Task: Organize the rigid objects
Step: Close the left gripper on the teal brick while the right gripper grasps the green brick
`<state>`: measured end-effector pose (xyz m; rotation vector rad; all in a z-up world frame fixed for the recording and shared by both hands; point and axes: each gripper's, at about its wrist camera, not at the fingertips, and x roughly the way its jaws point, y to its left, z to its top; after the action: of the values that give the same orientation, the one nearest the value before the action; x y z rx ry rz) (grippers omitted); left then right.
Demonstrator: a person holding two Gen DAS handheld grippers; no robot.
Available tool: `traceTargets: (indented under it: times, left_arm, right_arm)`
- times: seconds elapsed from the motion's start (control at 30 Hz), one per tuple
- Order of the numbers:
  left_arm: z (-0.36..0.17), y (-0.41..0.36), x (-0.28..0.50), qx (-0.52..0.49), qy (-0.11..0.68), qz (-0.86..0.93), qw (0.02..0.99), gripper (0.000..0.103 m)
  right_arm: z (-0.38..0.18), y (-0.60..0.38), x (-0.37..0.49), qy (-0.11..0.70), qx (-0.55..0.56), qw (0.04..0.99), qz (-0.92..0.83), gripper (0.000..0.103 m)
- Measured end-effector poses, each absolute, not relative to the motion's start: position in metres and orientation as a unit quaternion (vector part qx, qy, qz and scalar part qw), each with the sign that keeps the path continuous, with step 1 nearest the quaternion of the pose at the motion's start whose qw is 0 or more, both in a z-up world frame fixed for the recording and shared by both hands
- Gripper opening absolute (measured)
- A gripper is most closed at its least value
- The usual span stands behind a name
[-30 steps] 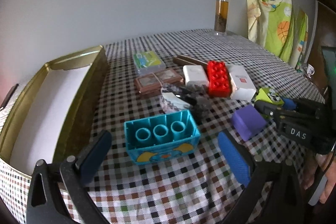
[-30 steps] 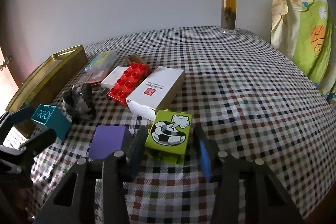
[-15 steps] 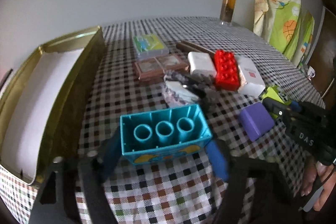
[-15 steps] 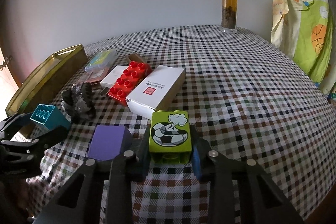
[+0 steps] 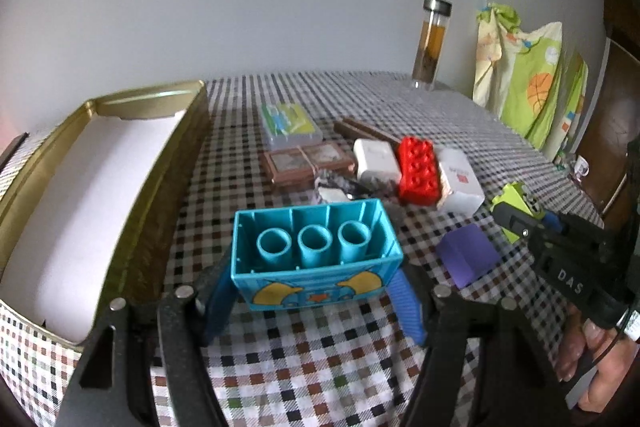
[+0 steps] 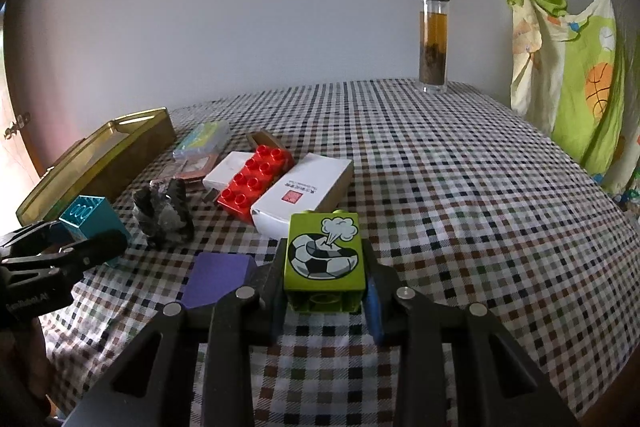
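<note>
My left gripper [image 5: 316, 293] is shut on a teal toy brick [image 5: 316, 255], its hollow underside up, lifted off the checked tablecloth [image 5: 320, 359]. My right gripper [image 6: 326, 301] is shut on a lime-green brick [image 6: 324, 253] with a football picture, held just above the cloth. The gold tin [image 5: 132, 195] with a white lining stands open at the left. A purple block [image 6: 216, 277] lies left of the right gripper. The teal brick also shows in the right wrist view [image 6: 90, 217].
Mid-table lie a red brick [image 5: 416, 167], two white boxes [image 5: 460, 181], a brown flat case [image 5: 308, 163], a clear case [image 5: 290, 119] and a dark crumpled thing [image 6: 164, 213]. A tea bottle [image 6: 432, 35] stands at the far edge. Patterned fabric [image 6: 568, 79] hangs right.
Both grippers closed, the left on the teal brick and the right on the green brick. Both bricks have risen off the cloth.
</note>
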<state>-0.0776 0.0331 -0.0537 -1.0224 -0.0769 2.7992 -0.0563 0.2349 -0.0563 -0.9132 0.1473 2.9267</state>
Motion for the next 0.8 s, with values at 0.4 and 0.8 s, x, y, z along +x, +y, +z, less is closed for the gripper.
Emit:
traceTargets:
  times: [0.4, 0.8]
  left_arm:
    - [-0.042, 0.026, -0.061, -0.27, -0.021, 0.96, 0.069, 0.068]
    - [-0.04, 0.022, -0.05, -0.242, -0.031, 0.968, 0.063, 0.068]
  right_arm:
    - [-0.049, 0.229, -0.04, 0.027, -0.231, 0.033, 0.972, 0.034]
    - [-0.046, 0.223, -0.027, 0.005, -0.192, 0.043, 0.98, 0.034]
